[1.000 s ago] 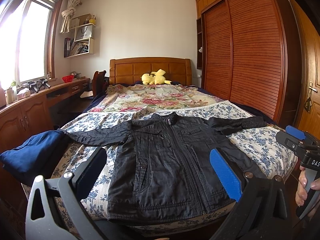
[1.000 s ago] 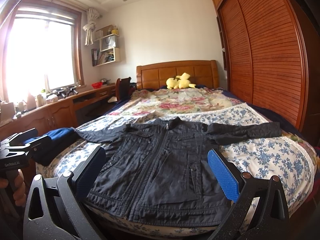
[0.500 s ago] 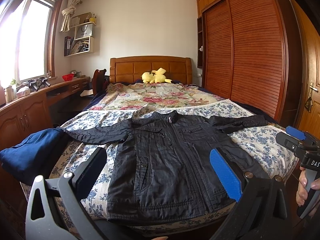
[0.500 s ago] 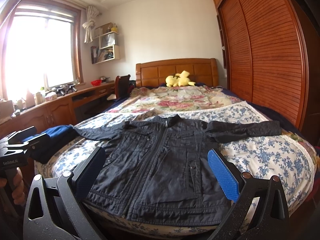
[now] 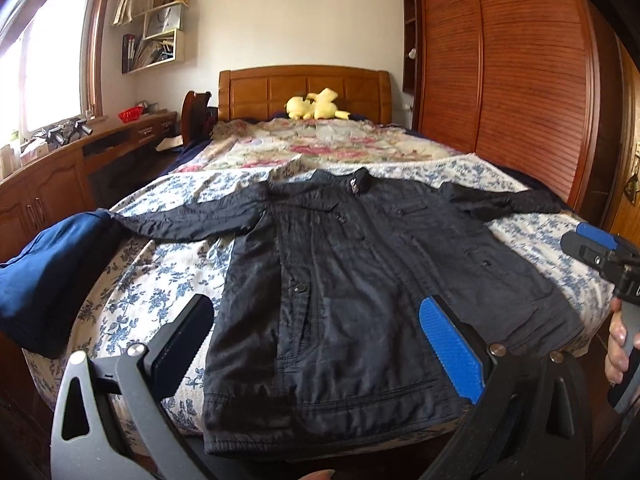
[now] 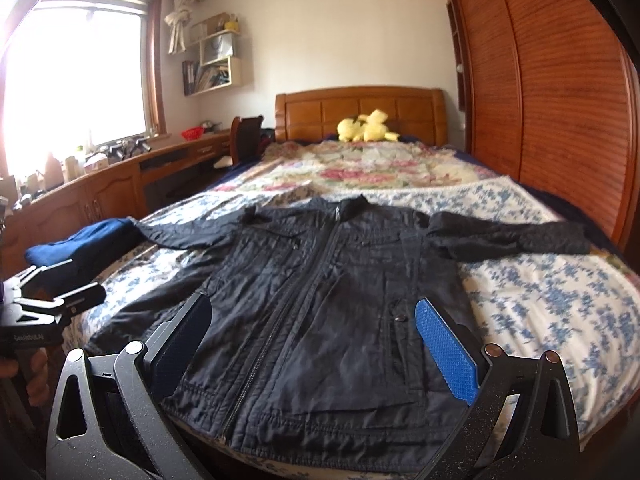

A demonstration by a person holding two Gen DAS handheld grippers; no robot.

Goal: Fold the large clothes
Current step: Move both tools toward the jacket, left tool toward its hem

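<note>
A bed spread with a blue-flowered white cover fills the room ahead of both grippers, with a pink floral quilt farther off and a wooden headboard at the far end, where a yellow plush toy lies. A louvred wooden wardrobe stands on the right, and a wooden desk runs under the bright window on the left, near wall shelves. The black jacket lies flat, front up, sleeves out, directly ahead of and below the left gripper and the right gripper; both have their jaws spread wide, holding nothing. A folded navy garment sits at the bed's left edge. In the right wrist view the left gripper's body bears small white lettering, too blurred to read with confidence.
</note>
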